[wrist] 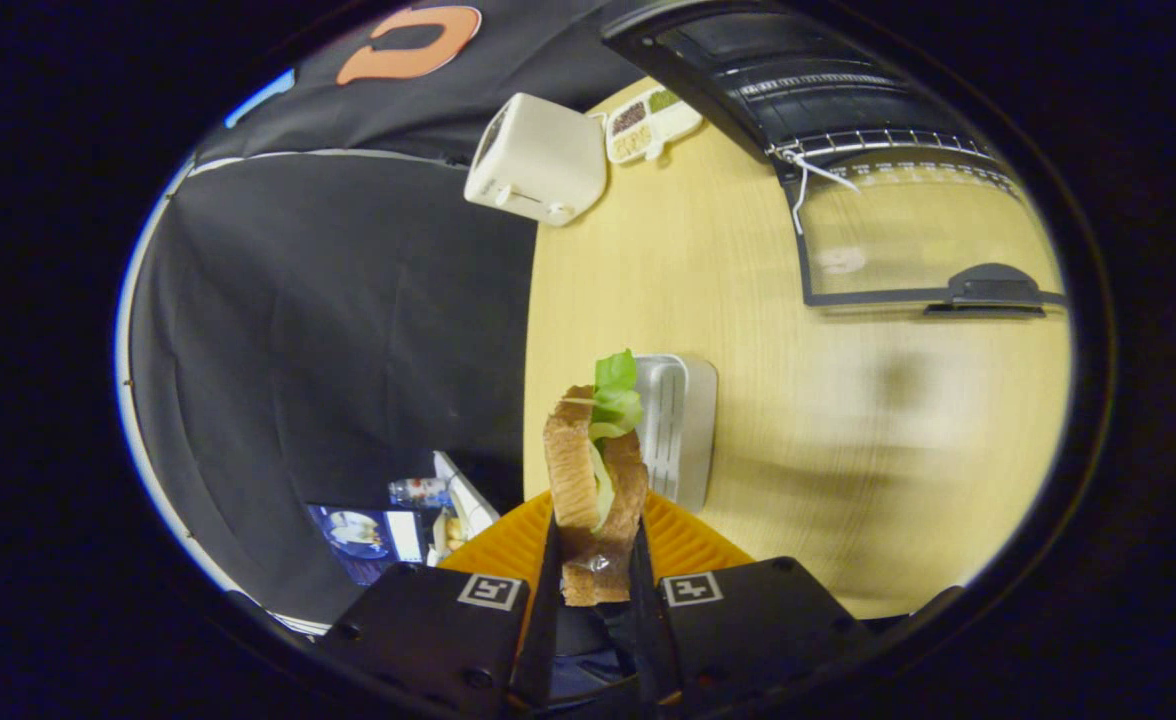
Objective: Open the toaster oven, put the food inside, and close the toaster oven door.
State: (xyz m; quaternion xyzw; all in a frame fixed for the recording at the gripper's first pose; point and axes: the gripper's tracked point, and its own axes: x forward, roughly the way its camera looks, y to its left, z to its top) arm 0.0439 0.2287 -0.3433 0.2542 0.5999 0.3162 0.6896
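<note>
My gripper (596,560) is shut on a sandwich (593,470), two slices of brown bread with green lettuce poking out at its far end. The sandwich stands on edge between the fingers, lifted over the wooden table (848,450). Beyond it and off to one side the toaster oven (798,80) stands with its glass door (923,240) folded down flat onto the table, handle (993,290) nearest me. A wire rack shows at the oven's mouth.
An orange ribbed plate (683,540) lies just under the fingers, with a grey ribbed tray (678,420) beside the sandwich. Farther off a white toaster (538,160) and a small dish of seasonings (648,125) sit near the table's edge. Black cloth hangs beyond that edge.
</note>
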